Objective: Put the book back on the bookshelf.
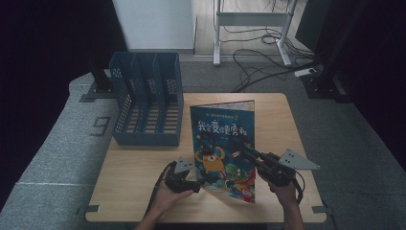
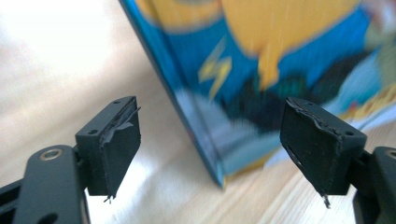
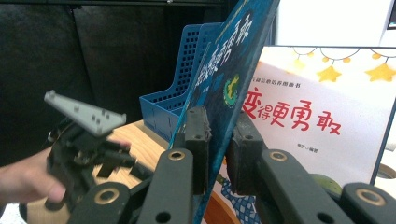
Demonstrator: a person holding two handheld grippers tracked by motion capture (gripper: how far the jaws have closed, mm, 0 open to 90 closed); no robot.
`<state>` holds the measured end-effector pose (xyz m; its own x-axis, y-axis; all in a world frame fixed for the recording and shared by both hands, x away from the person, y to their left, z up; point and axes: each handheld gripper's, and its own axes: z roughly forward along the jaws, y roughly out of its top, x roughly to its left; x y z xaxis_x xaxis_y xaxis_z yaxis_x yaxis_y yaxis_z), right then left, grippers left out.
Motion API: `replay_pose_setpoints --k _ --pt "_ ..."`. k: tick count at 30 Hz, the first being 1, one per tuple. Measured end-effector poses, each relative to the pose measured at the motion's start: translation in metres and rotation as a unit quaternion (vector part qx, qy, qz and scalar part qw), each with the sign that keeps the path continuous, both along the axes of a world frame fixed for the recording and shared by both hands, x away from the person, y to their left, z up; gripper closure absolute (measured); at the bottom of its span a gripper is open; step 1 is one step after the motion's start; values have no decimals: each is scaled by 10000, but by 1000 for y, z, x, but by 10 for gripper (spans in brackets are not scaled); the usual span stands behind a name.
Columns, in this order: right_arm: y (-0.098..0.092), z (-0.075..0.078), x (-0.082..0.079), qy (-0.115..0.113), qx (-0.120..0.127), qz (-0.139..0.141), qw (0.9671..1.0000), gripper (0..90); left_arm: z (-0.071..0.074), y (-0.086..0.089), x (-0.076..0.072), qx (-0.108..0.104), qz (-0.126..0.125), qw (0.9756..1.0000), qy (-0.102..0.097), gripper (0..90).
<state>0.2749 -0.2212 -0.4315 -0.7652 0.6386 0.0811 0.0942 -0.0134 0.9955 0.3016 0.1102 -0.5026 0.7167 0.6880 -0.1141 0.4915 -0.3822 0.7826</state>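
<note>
Blue picture book (image 1: 224,146) upright on table (image 1: 134,177)

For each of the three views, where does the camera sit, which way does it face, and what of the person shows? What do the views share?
High view: above the person's side, looking forward and down on the table; forearms, left gripper, right gripper.
Left gripper view: rides the left gripper, looking between open jaws at the book's bottom corner.
Right gripper view: rides the right gripper, jaws clamped on the cover, facing the blue file rack; left hand shows.
Shared: the book appears in all three.
</note>
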Motion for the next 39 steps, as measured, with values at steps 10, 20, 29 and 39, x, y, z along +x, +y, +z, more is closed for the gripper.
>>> replay_pose_setpoints --k 10,20,29,39 --pt "-1 -1 -1 -26 10 38 10000 790 40 -7 10 -132 -280 9986 -431 192" --pt "-6 -4 1 -20 44 112 9999 789 50 -17 15 -138 -610 9962 -608 185" --pt "-9 -7 2 14 38 124 9999 785 51 -10 20 -109 -254 9977 -617 183" --pt "-11 -9 3 27 45 76 10000 781 54 -7 34 -280 -150 9987 -410 172"
